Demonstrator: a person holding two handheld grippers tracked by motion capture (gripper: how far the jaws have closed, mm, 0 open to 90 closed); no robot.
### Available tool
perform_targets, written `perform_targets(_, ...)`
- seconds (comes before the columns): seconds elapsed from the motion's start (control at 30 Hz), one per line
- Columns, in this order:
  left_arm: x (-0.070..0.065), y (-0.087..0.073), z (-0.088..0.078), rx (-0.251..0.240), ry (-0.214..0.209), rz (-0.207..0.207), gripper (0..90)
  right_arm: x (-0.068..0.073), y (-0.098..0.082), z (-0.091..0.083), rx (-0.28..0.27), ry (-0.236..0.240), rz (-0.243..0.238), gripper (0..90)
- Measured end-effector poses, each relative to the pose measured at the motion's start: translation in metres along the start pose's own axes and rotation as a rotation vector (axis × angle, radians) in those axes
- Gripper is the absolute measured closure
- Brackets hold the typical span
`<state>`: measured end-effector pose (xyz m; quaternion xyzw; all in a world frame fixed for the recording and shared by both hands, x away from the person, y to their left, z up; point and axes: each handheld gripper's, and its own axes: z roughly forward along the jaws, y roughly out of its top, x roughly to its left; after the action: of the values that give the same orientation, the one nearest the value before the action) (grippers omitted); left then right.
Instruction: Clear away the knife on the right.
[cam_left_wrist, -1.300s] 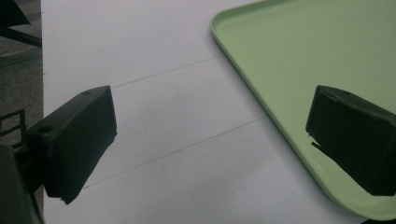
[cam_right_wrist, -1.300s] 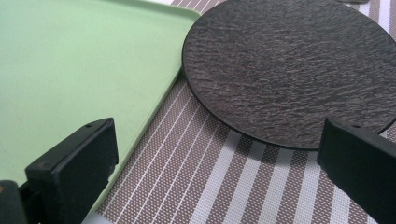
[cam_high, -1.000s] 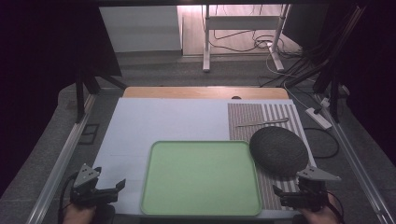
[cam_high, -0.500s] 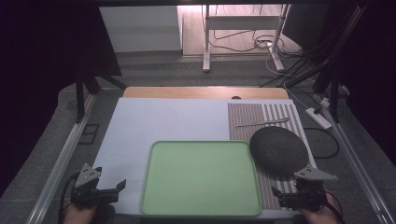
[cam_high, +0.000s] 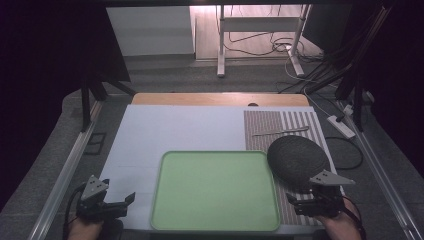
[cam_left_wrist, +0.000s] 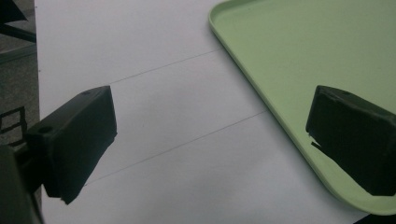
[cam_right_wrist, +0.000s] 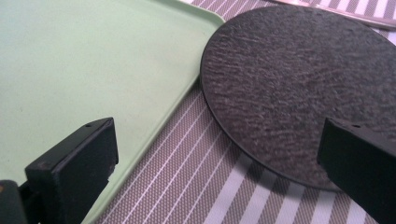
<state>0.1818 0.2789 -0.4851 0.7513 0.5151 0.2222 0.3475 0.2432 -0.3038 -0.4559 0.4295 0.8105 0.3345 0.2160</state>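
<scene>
Two handheld grippers hover low at the near edge of a bench (cam_high: 220, 98) covered by a white sheet (cam_high: 175, 130), a pale green tray (cam_high: 215, 190) lying flat between them. The left gripper (cam_high: 122, 201), held in a hand (cam_high: 85, 229) at the bottom left of the high view, has its jaws spread wide with nothing between them; in the left gripper view (cam_left_wrist: 210, 135) they frame bare white sheet and the tray's rounded near-left rim (cam_left_wrist: 261, 88), one jaw over the sheet, the other over the tray's edge. The right gripper (cam_high: 295, 202), held in the other hand (cam_high: 342, 227) at the bottom right, is likewise wide open and empty. In the right gripper view (cam_right_wrist: 217, 163) its jaws straddle a grey-and-white striped placemat (cam_right_wrist: 201, 186), with the tray's right rim (cam_right_wrist: 187, 88) at one side and a round dark slate-like plate (cam_right_wrist: 299, 79) at the other. The plate (cam_high: 298, 160) rests on the placemat (cam_high: 280, 125), just beside the tray's right edge. A slim metal utensil (cam_high: 280, 131) lies across the placemat farther back, well apart from both grippers; its type is too small to tell. Cables (cam_high: 260, 47) trail over the floor beyond the bench.
</scene>
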Motion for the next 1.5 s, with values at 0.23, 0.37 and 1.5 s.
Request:
perform_targets(0.23,0.000,0.000,0.000,0.002,-0.001,-0.002,2.8,-0.002,0.010,0.010,-0.015,0.033,-0.017,0.0)
perform_targets(0.37,0.000,0.000,0.000,0.003,-0.001,-0.003,2.8,-0.003,0.014,0.017,-0.015,0.057,-0.039,0.0)
perform_targets(1.5,0.000,0.000,0.001,0.005,-0.002,-0.002,2.8,-0.015,0.062,0.083,0.020,0.078,-0.079,0.0)
